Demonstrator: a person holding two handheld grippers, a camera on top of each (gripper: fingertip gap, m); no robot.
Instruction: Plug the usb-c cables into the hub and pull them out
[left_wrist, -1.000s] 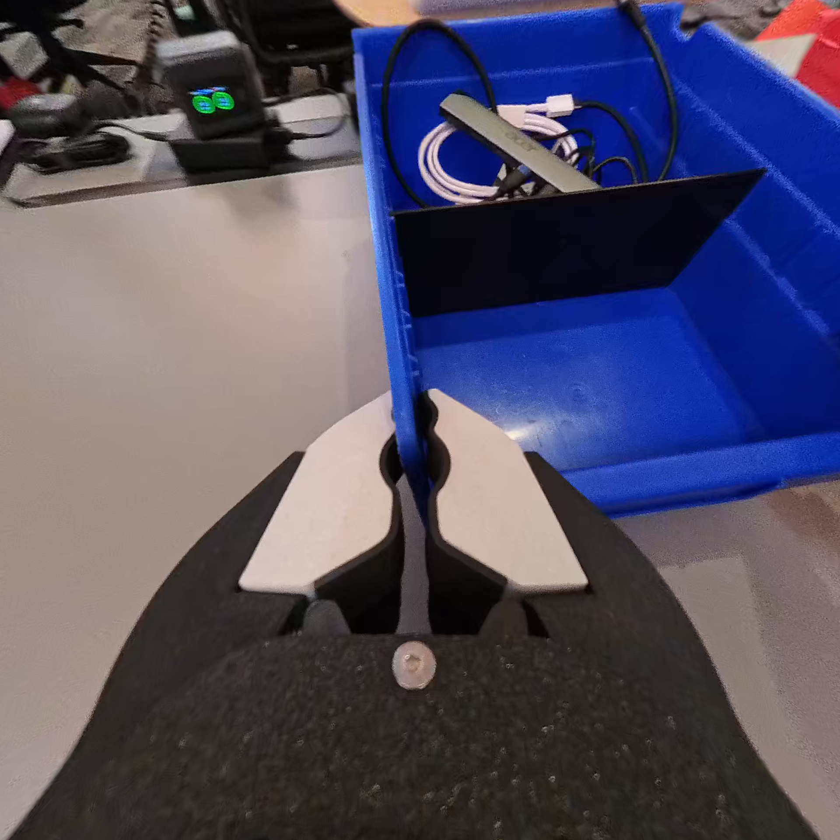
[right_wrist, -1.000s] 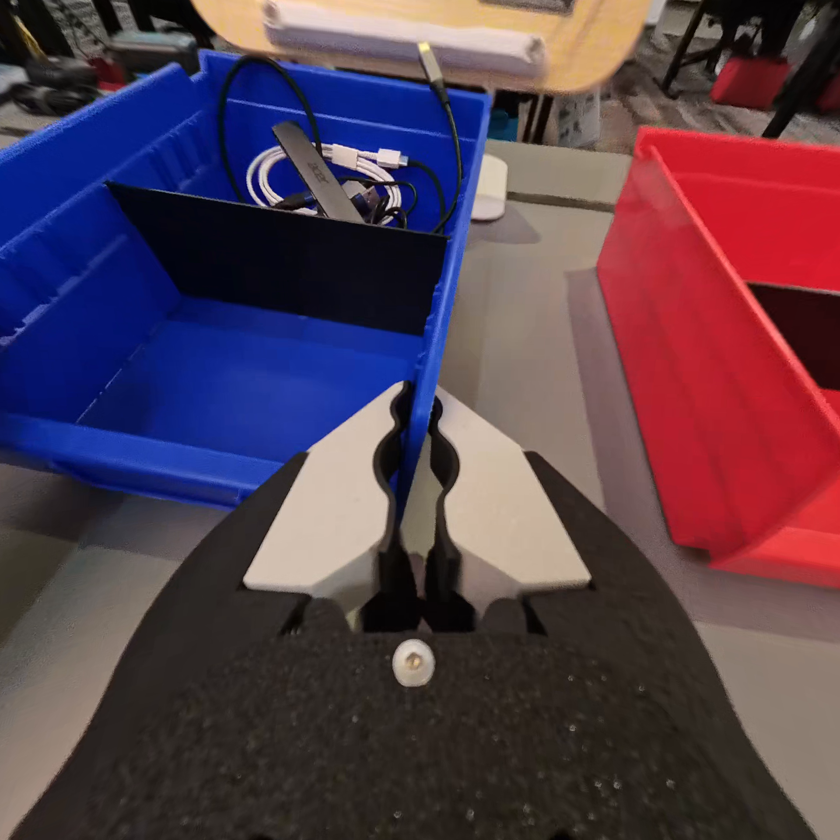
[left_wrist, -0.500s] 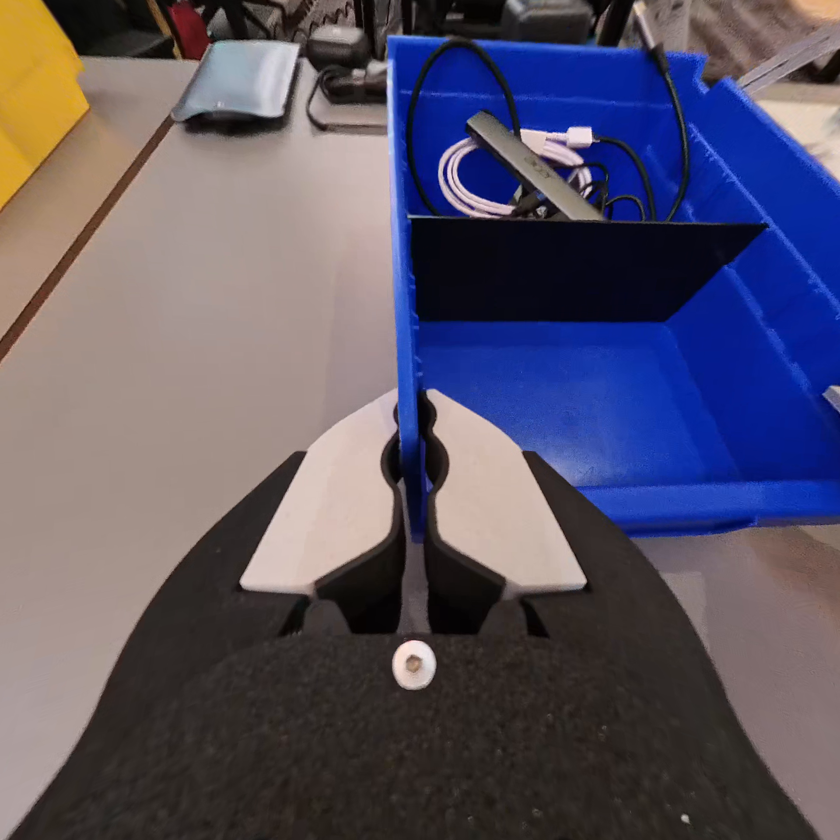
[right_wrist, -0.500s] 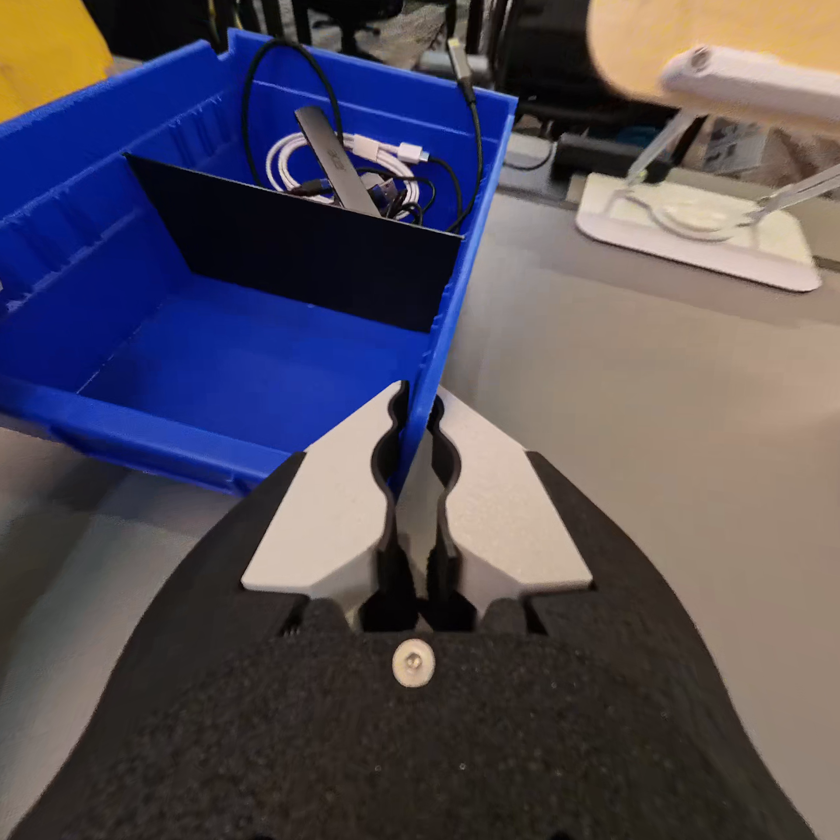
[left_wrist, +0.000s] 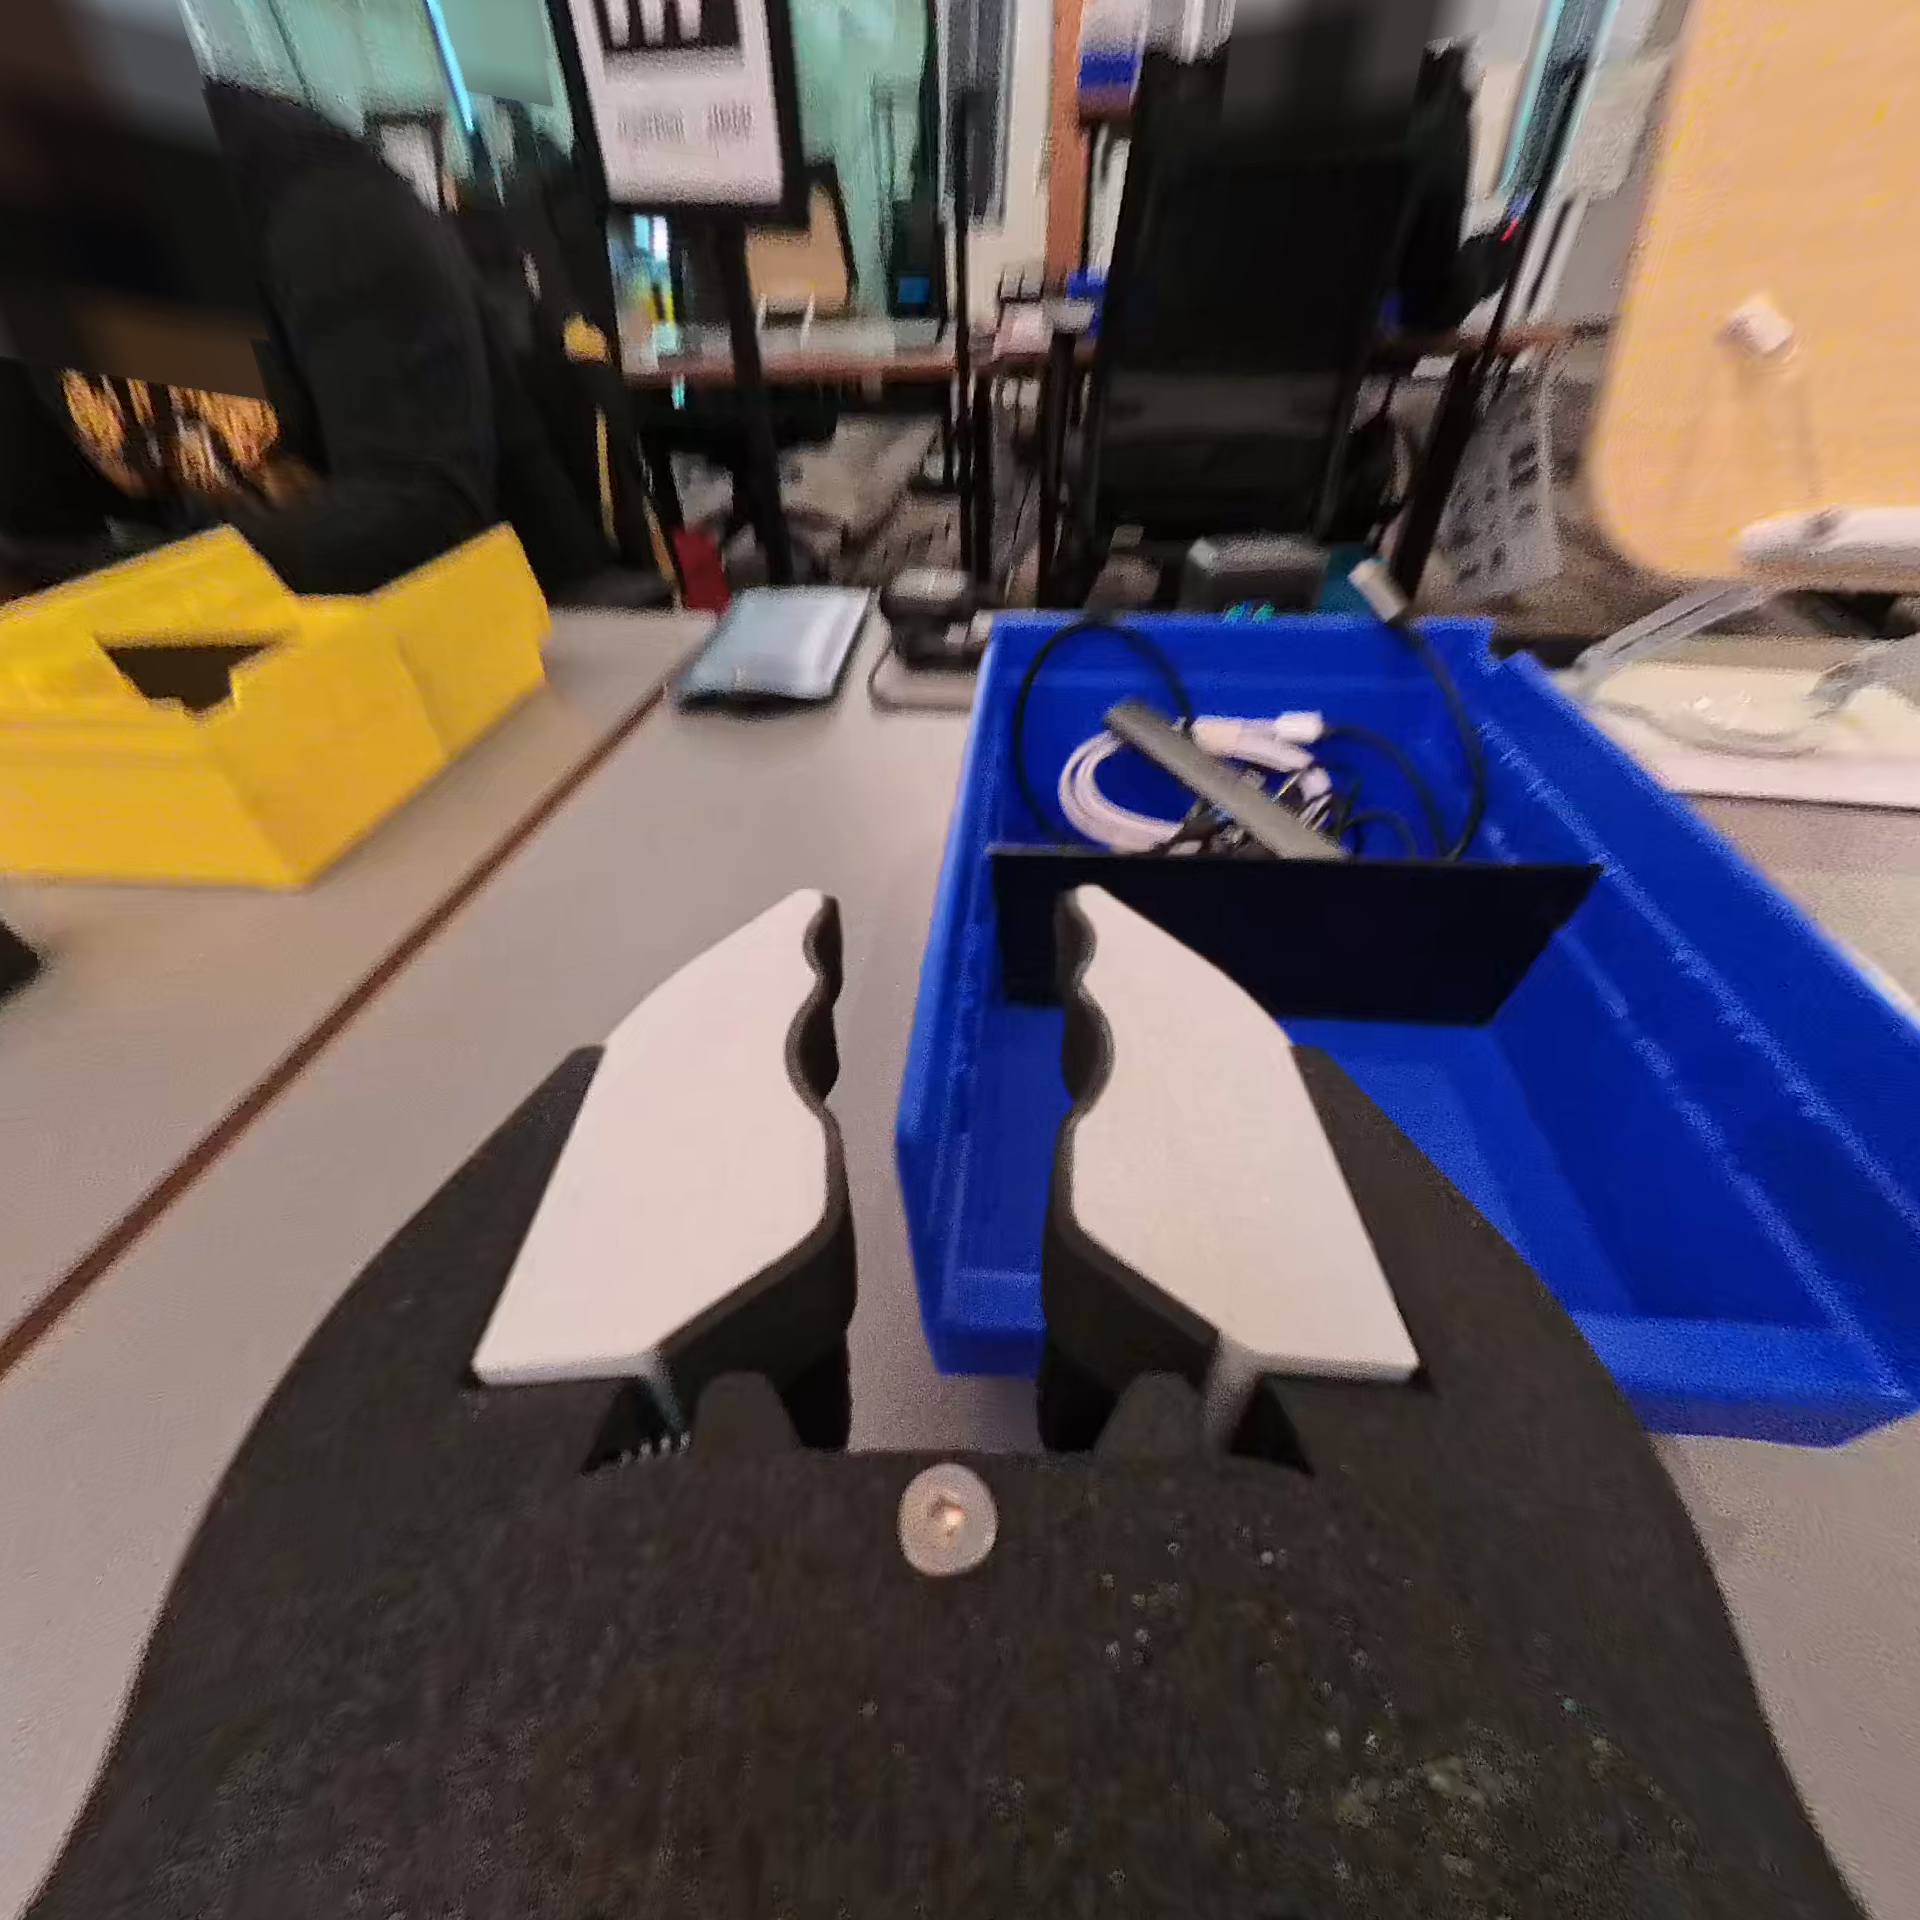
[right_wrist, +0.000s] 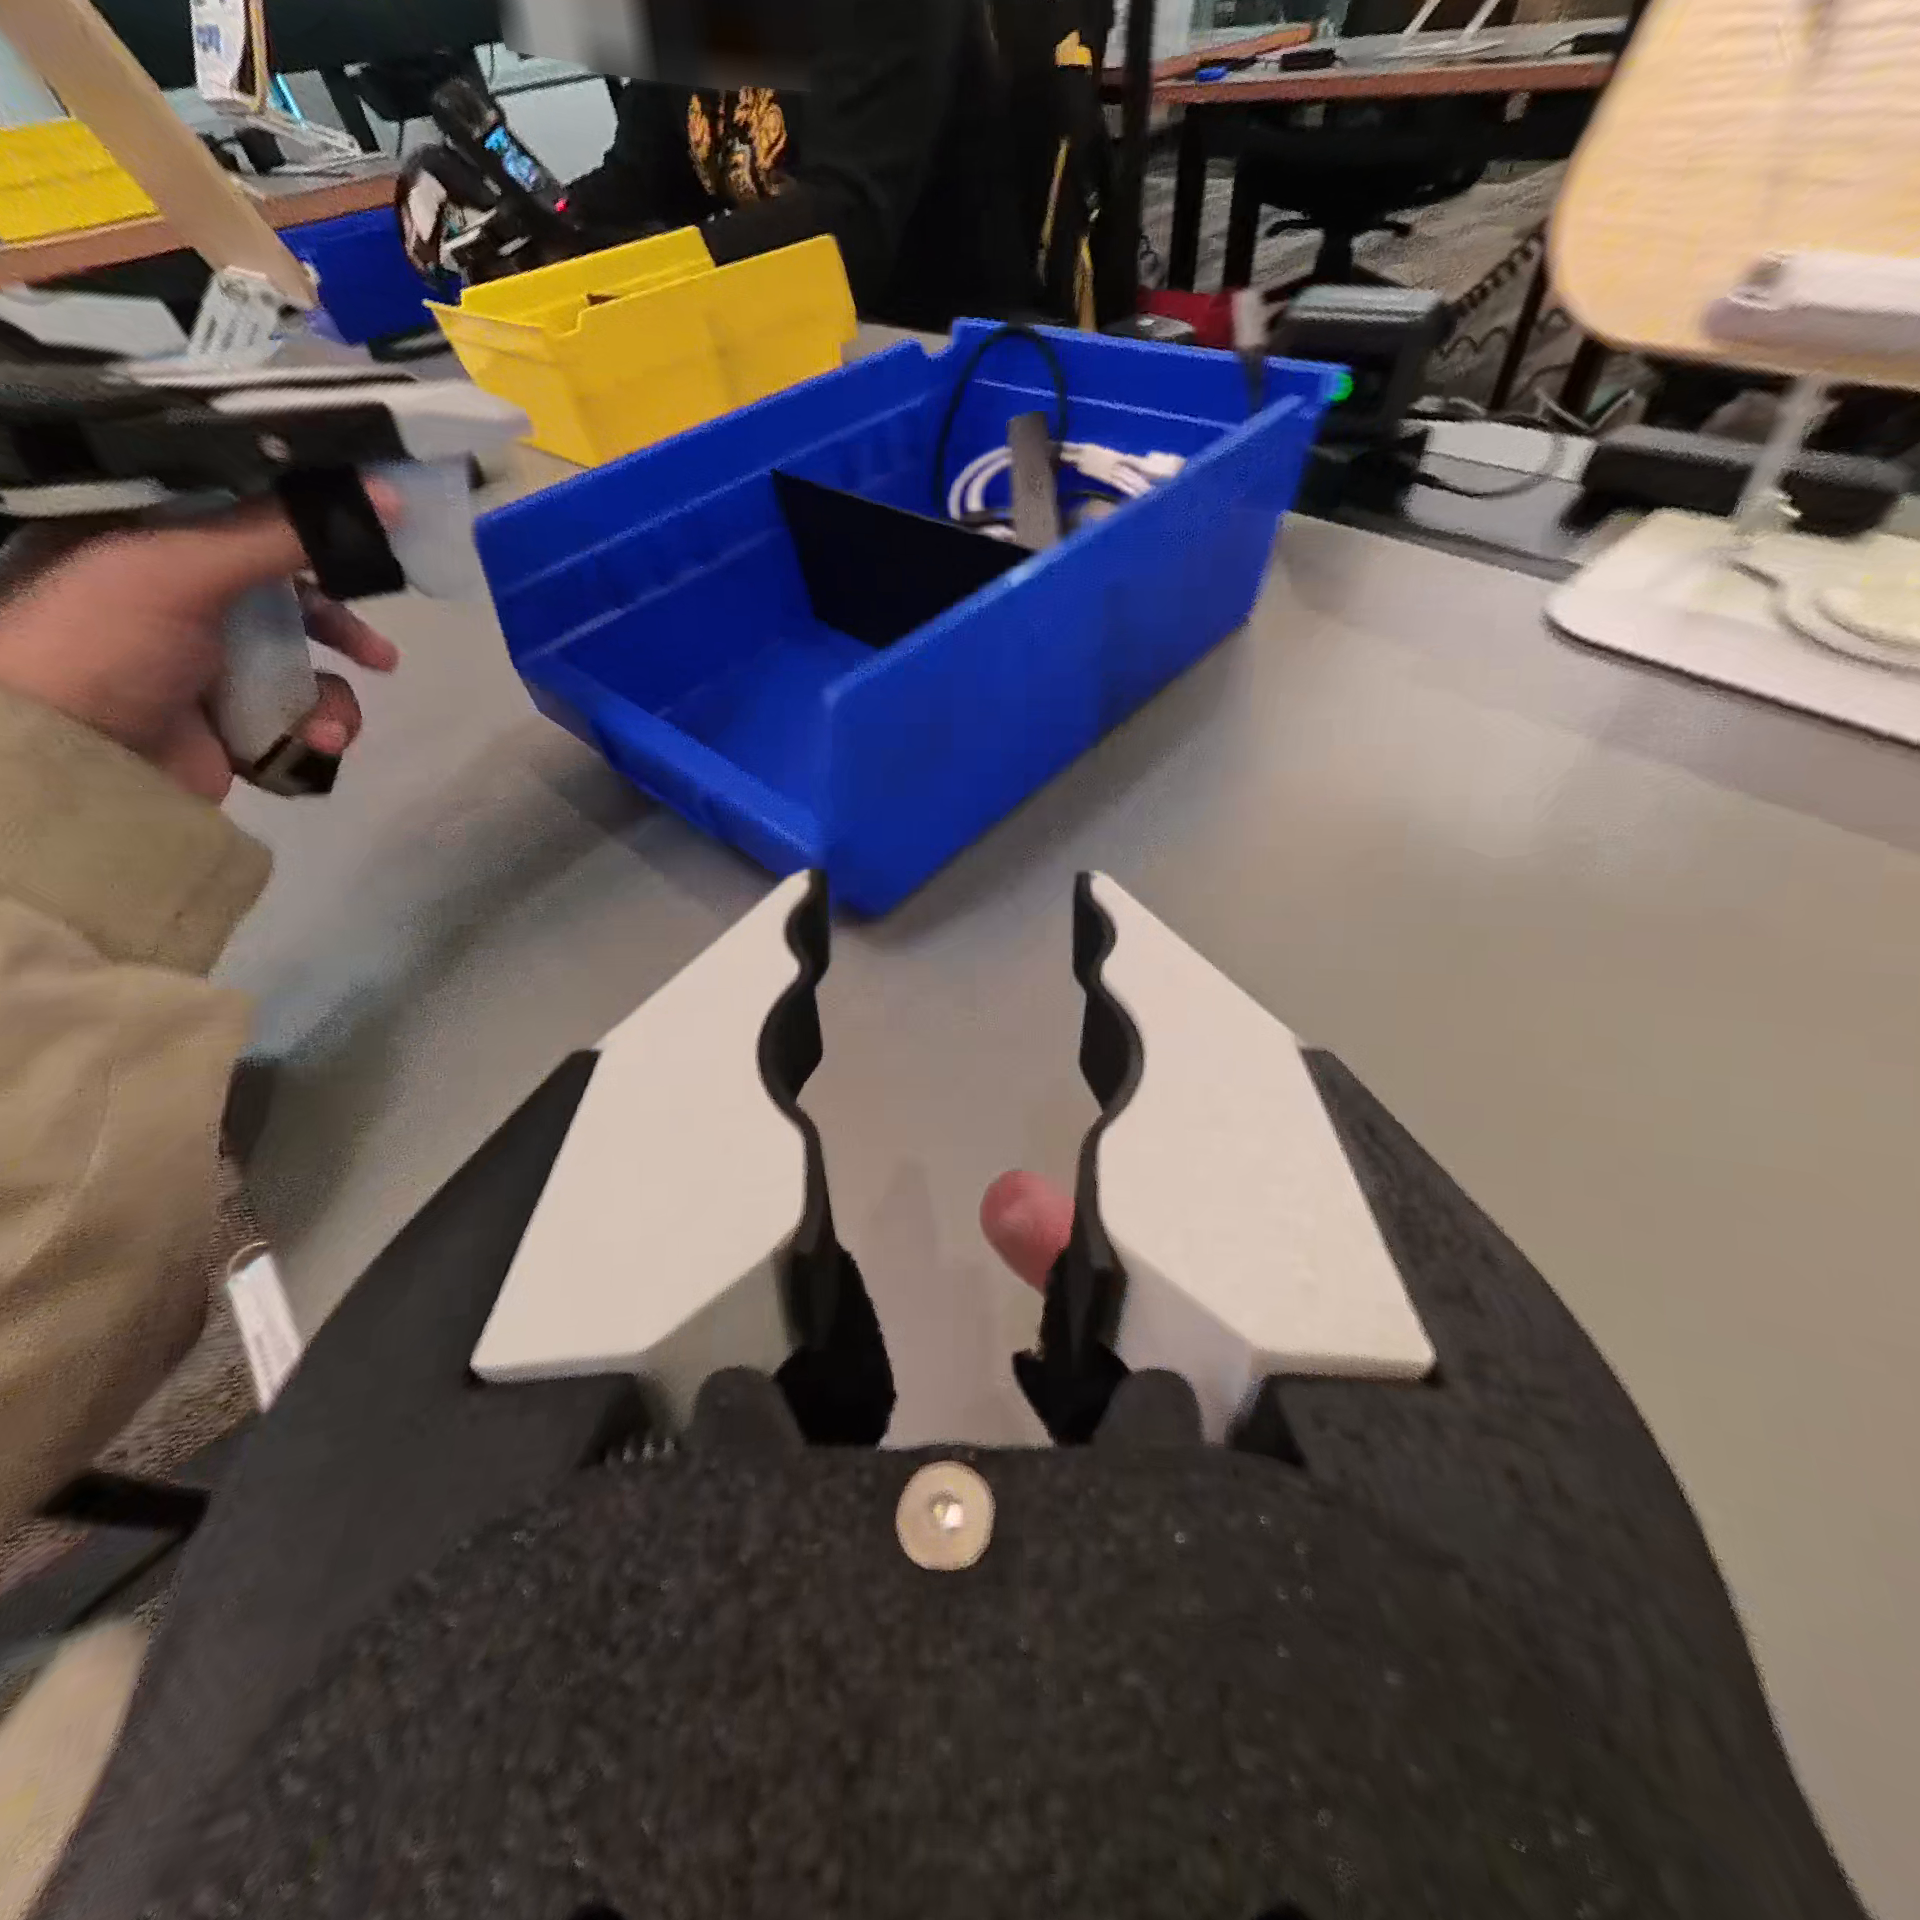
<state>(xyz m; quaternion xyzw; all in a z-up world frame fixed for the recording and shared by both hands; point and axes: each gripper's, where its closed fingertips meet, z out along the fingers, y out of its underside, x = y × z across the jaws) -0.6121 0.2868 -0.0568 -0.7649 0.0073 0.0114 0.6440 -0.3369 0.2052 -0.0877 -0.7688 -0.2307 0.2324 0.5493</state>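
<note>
Both tools gape empty, and the slim grey bar-shaped hub (left_wrist: 1221, 764) lies slantwise among coiled cables, upper centre-right, behind the blue plastic bin's (left_wrist: 966, 1143) black divider, nearer the left tool (left_wrist: 948, 914) than the right tool (right_wrist: 948, 894).

Bin (left_wrist: 1714, 1164) sits on the table (left_wrist: 312, 1039), split by a divider (left_wrist: 1351, 935) into a near and a far compartment. Hub (left_wrist: 1216, 764) and coiled cables (left_wrist: 1101, 790) lie in the far compartment, behind the divider. Left gripper (left_wrist: 945, 925) is just before the bin's near left corner; right gripper (right_wrist: 948, 904) before its near right corner. Second bin (left_wrist: 208, 748) stands far left, well apart.
</note>
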